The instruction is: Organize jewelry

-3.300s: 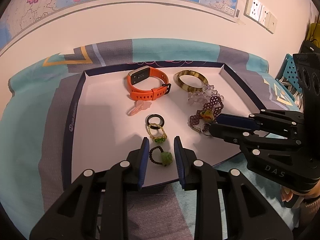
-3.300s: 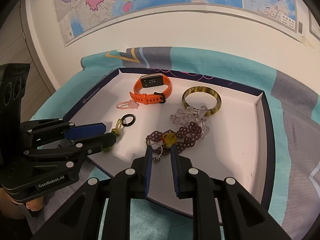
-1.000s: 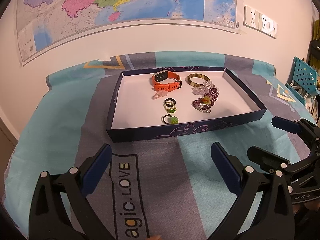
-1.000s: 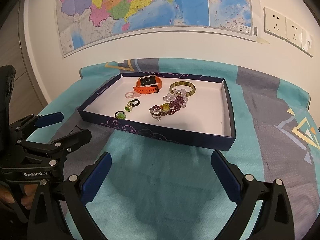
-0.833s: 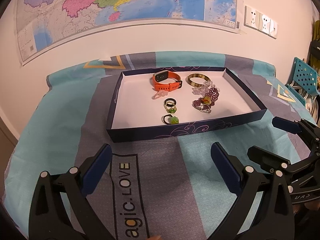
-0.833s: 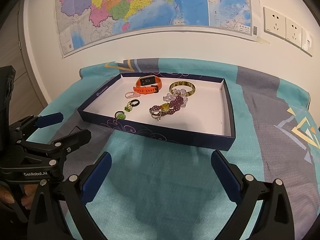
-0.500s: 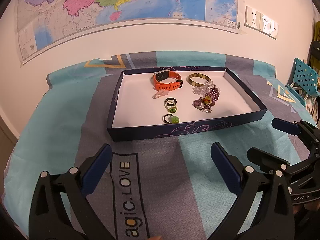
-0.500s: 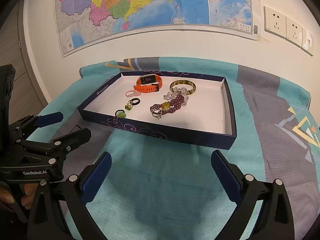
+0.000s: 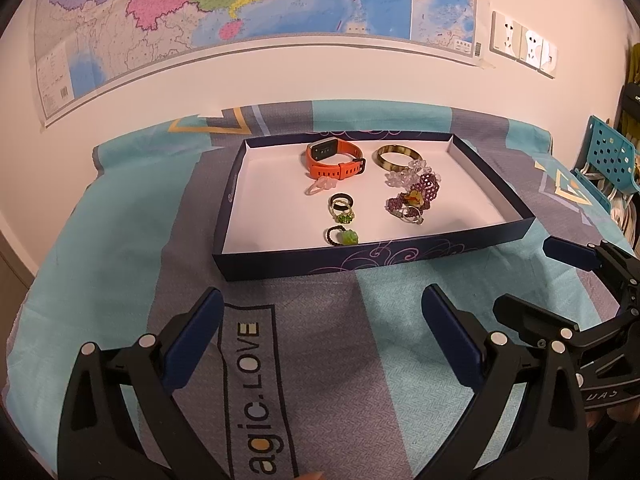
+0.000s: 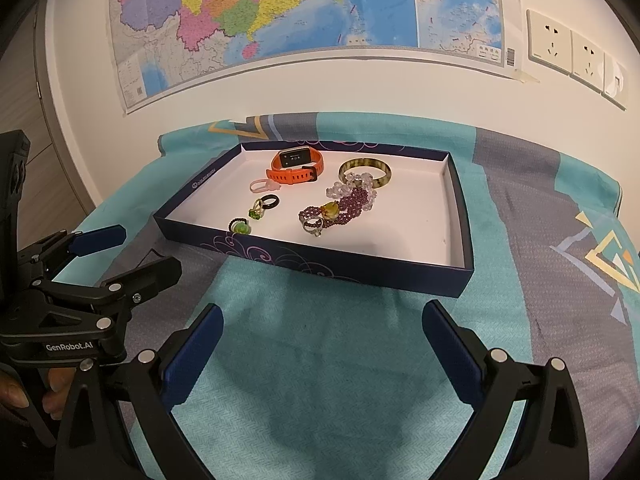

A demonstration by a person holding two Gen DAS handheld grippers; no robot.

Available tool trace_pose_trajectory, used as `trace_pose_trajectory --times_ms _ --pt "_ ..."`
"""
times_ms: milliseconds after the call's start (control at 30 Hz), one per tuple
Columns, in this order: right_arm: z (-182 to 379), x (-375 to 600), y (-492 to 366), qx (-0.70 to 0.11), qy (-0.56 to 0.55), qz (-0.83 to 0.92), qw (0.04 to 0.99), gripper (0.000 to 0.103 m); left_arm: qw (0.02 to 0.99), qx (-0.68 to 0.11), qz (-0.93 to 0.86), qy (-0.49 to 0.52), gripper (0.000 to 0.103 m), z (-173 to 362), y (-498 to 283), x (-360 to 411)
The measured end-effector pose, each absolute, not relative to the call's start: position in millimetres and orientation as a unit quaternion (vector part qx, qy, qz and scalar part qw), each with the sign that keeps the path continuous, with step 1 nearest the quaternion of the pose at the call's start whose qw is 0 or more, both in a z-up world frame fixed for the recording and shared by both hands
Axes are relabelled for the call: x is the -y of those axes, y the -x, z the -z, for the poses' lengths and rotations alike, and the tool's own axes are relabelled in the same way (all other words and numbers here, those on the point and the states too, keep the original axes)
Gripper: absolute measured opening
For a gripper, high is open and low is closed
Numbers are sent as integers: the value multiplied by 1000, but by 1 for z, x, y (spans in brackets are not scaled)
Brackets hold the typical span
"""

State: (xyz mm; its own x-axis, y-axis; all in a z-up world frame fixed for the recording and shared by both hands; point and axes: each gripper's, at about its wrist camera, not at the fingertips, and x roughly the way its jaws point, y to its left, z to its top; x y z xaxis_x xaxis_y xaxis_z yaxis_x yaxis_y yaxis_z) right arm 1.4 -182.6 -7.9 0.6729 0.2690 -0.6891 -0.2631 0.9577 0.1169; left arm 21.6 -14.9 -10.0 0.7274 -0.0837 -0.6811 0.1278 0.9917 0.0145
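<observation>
A shallow dark blue tray (image 9: 280,268) (image 10: 360,270) with a white floor holds the jewelry. At its back lie an orange smartwatch (image 9: 334,159) (image 10: 297,165) and a tortoiseshell bangle (image 9: 398,157) (image 10: 365,171). Clear and purple bead bracelets (image 9: 416,196) (image 10: 344,204) lie mid-tray with a silver ring (image 9: 412,214) (image 10: 314,226). A pink ring (image 9: 319,187), a black ring (image 9: 341,201) and two green-stone rings (image 9: 344,237) (image 10: 239,226) lie left of them. My left gripper (image 9: 322,330) (image 10: 132,250) and right gripper (image 10: 322,336) (image 9: 532,276) both stand wide open over the cloth in front of the tray, holding nothing.
A teal and grey patterned cloth (image 9: 132,216) covers the table. A map (image 9: 240,4) and wall sockets (image 10: 568,52) are on the wall behind. A teal perforated basket (image 9: 610,156) stands at the far right. A hand (image 10: 16,392) holds the left gripper's handle.
3.3 s ago both grippers were nearly shut low over the tray, at the green-stone ring and the silver ring. They have pulled back and opened wide; over the last second almost nothing moved.
</observation>
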Motion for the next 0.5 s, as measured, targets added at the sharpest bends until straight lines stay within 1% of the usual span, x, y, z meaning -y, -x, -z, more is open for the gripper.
trace_pose_trajectory --times_ms 500 --pt "8 183 -2 -381 -4 -145 913 96 928 -367 57 -30 97 11 -23 15"
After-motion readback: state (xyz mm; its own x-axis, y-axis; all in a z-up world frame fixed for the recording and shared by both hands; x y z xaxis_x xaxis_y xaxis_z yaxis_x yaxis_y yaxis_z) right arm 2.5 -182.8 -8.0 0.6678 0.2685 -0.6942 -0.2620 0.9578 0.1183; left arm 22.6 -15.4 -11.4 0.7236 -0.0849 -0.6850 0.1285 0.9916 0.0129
